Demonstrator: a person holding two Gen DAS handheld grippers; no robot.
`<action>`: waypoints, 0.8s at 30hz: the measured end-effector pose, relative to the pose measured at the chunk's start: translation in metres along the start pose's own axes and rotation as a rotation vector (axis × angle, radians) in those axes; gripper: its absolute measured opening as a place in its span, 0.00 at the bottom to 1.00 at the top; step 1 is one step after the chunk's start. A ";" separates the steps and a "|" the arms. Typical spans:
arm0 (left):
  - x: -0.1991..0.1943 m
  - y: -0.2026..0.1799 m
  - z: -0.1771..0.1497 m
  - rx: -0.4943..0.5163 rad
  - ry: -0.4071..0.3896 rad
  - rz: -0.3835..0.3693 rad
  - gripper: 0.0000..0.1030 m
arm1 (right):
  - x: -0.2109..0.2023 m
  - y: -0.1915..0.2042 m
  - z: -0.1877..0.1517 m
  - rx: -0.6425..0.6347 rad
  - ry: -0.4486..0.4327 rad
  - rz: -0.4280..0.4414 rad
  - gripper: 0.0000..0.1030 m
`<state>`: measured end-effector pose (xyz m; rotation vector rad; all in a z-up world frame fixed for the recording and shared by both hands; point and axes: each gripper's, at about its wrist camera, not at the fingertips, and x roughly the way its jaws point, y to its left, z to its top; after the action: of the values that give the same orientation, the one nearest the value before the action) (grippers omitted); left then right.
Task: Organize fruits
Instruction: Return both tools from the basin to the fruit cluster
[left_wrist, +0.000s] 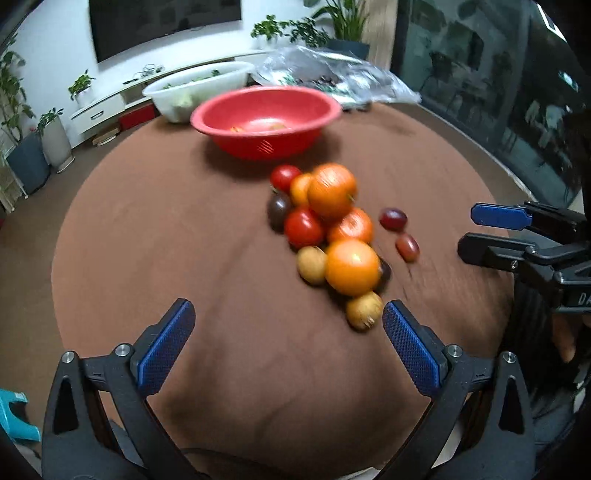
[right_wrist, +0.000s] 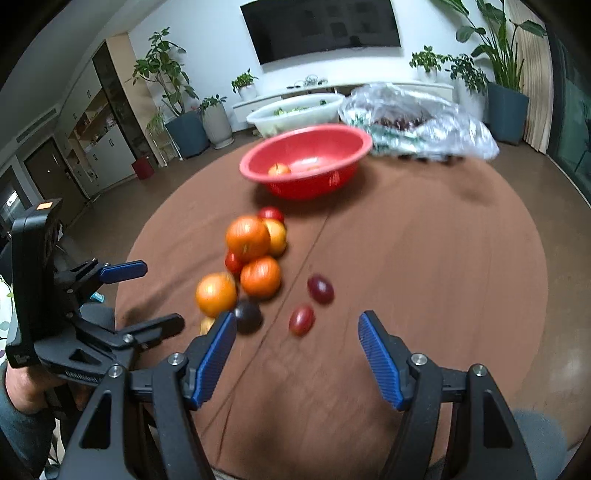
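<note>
Near table edge (left_wrist: 92, 229): both grippers empty; fruit pile (left_wrist: 328, 236) central.

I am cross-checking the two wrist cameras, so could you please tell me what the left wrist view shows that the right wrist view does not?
Only the left wrist view shows a yellowish fruit and a dark fruit on the pile's far side, plus a teal stool. Only the right wrist view shows the wooden cabinets. Both show the red bowl, the fruit pile, the plastic bag and both grippers' open fingers.
</note>
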<state>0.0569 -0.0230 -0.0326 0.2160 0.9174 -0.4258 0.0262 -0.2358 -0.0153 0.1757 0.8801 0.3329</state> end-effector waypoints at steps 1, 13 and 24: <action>0.000 -0.005 -0.004 0.009 0.002 0.006 1.00 | 0.001 0.001 -0.004 0.000 0.008 -0.006 0.70; 0.025 -0.025 -0.007 0.035 0.053 -0.017 0.71 | 0.003 0.001 -0.023 0.018 0.035 -0.005 0.70; 0.038 -0.027 -0.001 0.026 0.065 -0.057 0.51 | 0.006 -0.001 -0.024 0.031 0.042 -0.002 0.70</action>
<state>0.0645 -0.0574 -0.0636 0.2290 0.9837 -0.4866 0.0117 -0.2345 -0.0353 0.1967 0.9272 0.3219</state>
